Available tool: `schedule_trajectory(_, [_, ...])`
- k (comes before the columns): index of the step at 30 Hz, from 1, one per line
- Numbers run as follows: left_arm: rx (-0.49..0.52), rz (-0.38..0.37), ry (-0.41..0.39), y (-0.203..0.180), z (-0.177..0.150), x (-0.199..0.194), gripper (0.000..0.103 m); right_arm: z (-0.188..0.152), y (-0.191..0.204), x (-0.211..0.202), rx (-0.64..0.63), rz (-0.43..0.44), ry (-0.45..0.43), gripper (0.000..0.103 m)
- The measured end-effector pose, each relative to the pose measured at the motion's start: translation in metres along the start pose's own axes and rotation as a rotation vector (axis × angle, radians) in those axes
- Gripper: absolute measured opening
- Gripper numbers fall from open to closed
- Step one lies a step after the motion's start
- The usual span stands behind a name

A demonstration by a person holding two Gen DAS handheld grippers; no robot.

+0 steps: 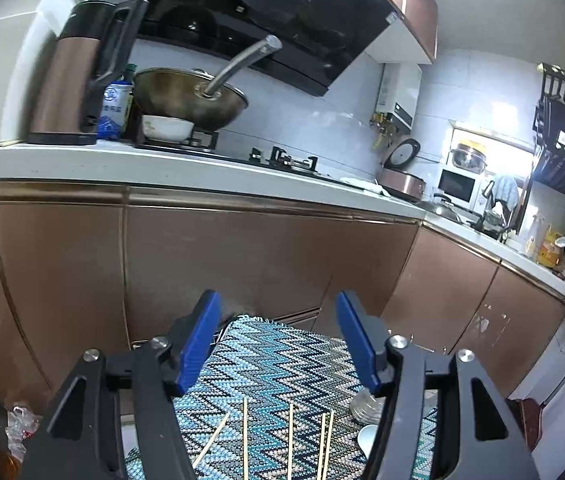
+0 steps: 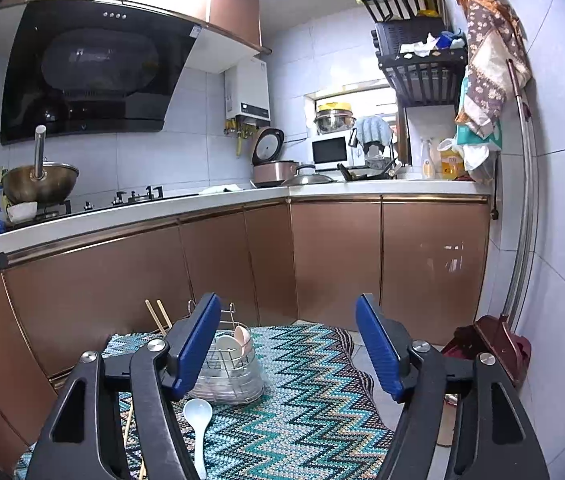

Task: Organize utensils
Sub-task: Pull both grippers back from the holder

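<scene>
In the right wrist view a wire utensil holder stands on the zigzag-patterned mat, with spoons and two chopsticks sticking out of it. A white spoon lies on the mat in front of it. My right gripper is open and empty above the mat, to the right of the holder. In the left wrist view several loose chopsticks lie on the mat. My left gripper is open and empty above them. The holder's base and a white spoon tip show at the right.
Brown cabinets and a white counter stand behind the mat. On the counter are a wok, a kettle, a rice cooker and a microwave. A dustpan leans by the right wall.
</scene>
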State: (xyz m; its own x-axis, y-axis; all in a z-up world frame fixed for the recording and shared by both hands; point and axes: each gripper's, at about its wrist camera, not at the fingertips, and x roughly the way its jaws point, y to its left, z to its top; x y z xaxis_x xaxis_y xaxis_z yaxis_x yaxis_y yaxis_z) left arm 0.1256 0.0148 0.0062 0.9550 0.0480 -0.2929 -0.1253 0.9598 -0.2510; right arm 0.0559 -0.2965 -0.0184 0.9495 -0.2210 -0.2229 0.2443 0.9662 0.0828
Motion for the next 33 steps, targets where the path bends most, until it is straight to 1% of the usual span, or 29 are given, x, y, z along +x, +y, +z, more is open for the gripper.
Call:
schedule_trajectory(8, [-0.027,-0.002,-0.007,0.015,0.009,-0.03,0.059,0.014,0.014,-0.033,-0.016,0.034,-0.043,0.071])
schedule_trajectory(14, [-0.038,0.006,-0.031,0.026,0.016,-0.052,0.059,0.023,0.023,-0.057,-0.027,0.087,-0.079,0.071])
schedule_trajectory(18, [-0.034,0.015,-0.04,0.036,0.014,-0.063,0.059,0.025,0.029,-0.067,-0.034,0.117,-0.087,0.071])
schedule_trajectory(20, [-0.029,0.028,-0.024,0.038,0.011,-0.063,0.059,0.023,0.03,-0.068,-0.034,0.124,-0.085,0.071])
schedule_trajectory(22, [-0.02,0.022,-0.006,0.042,0.007,-0.063,0.059,0.021,0.03,-0.068,-0.028,0.13,-0.081,0.071])
schedule_trajectory(24, [-0.001,0.052,0.003,0.046,0.003,-0.061,0.059,0.019,0.03,-0.067,-0.032,0.13,-0.077,0.071])
schedule_trajectory(26, [0.0,0.052,0.017,0.05,-0.001,-0.058,0.059,0.017,0.027,-0.065,-0.022,0.131,-0.075,0.071])
schedule_trajectory(29, [0.004,0.061,0.042,0.053,-0.007,-0.048,0.059,0.012,0.024,-0.058,-0.005,0.132,-0.065,0.071])
schedule_trajectory(33, [0.01,0.054,0.074,0.051,-0.014,-0.031,0.059,0.007,0.02,-0.046,0.011,0.136,-0.047,0.071])
